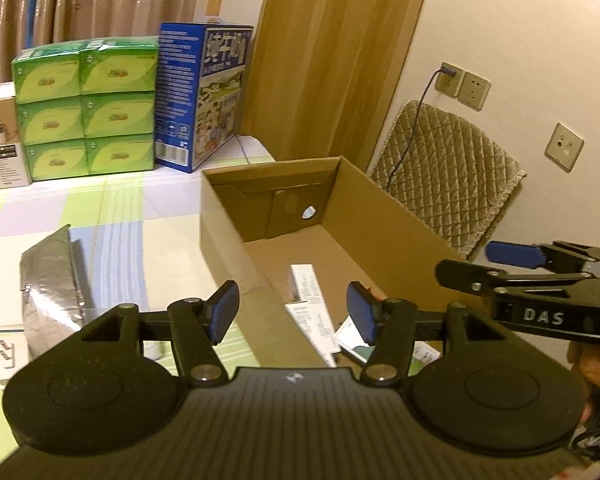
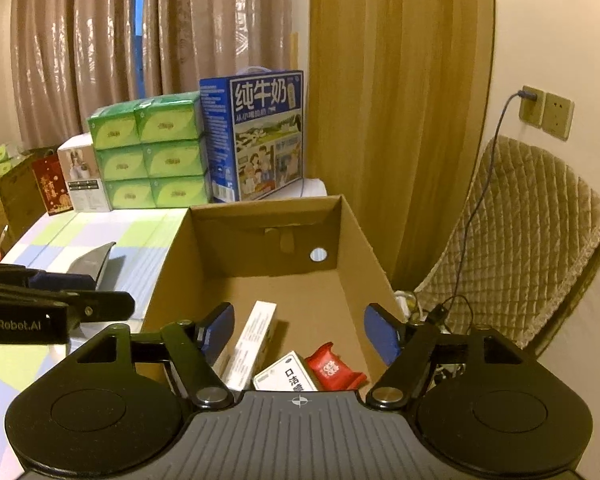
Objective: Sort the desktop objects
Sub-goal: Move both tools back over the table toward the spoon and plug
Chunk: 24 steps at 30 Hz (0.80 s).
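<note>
Left wrist: we see the left gripper [image 1: 293, 310] spread wide and empty above the near wall of the cardboard box [image 1: 388, 216]; a silver pouch [image 1: 52, 284] lies on the checked tablecloth [image 1: 140, 208].

Right wrist: we see the right gripper [image 2: 299, 334] wide open, empty, over the box holding a long white carton [image 2: 254, 344], a white packet [image 2: 286, 376] and a red packet [image 2: 334, 368].

Cardboard box [image 2: 364, 264]: near end hidden behind right gripper [image 2: 299, 334] body, so contents only partly seen. White carton w/ black print [image 2: 284, 376]: lower half covered, text cut. Red packet [image 2: 334, 368]: bottom hidden, print too small to read. Long white box [image 1: 310, 292]: print blurred, near end behind left gripper [image 1: 292, 310] body. Silver foil bag [image 1: 54, 280]: motion-blurred, base hidden. White item at left edge [image 1: 4, 356]: cropped, can't identify. Hand [image 1: 592, 364]: mostly out of frame.
</note>
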Motion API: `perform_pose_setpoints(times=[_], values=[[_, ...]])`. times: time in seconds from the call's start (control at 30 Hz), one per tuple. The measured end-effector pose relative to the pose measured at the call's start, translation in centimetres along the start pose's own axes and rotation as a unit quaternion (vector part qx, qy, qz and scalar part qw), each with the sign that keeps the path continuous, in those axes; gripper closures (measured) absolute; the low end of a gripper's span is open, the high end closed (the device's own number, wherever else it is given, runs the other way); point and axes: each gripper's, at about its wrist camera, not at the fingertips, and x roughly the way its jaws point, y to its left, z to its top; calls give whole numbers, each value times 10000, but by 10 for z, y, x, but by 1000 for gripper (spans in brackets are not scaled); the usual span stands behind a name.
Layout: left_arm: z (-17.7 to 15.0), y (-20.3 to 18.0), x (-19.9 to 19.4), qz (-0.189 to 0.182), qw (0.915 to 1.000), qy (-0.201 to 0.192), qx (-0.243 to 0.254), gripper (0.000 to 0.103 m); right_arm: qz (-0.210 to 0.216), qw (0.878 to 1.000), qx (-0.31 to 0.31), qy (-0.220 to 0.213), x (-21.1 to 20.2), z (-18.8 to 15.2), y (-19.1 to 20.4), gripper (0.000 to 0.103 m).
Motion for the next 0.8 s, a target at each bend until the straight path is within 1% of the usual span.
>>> perform_pose_setpoints(times=[0.1, 0.23, 0.3, 0.33, 0.43, 0.6, 0.7, 0.8], values=[[-1, 8, -4, 83, 10000, 0, 7, 45, 20, 10000, -45, -19, -3, 2, 5, 24], [-4, 18, -11, 174, 9998, -23, 11, 34, 67, 9999, -142, -46, -7, 4, 13, 17], [-5, 24, -15, 227, 9997, -27, 27, 33, 89, 9998, -184, -50, -8, 4, 18, 13], [-6, 26, -17, 253, 9997, -31, 29, 29, 103, 9997, -200, -54, -9, 4, 21, 12], [-8, 36, -24, 354, 9993, -95, 37, 22, 154, 9995, -259, -59, -11, 5, 30, 9], [-12, 56, -37, 592, 9981, -166, 53, 13, 301, 9991, -288, -121, -13, 10, 46, 6], [-14, 72, -45, 748, 9970, -192, 36, 11, 397, 9988, -230, -194, -14, 16, 54, 2], [-17, 90, -53, 951, 9952, -222, -41, 9, 498, 9981, -254, -267, -14, 22, 65, 2]])
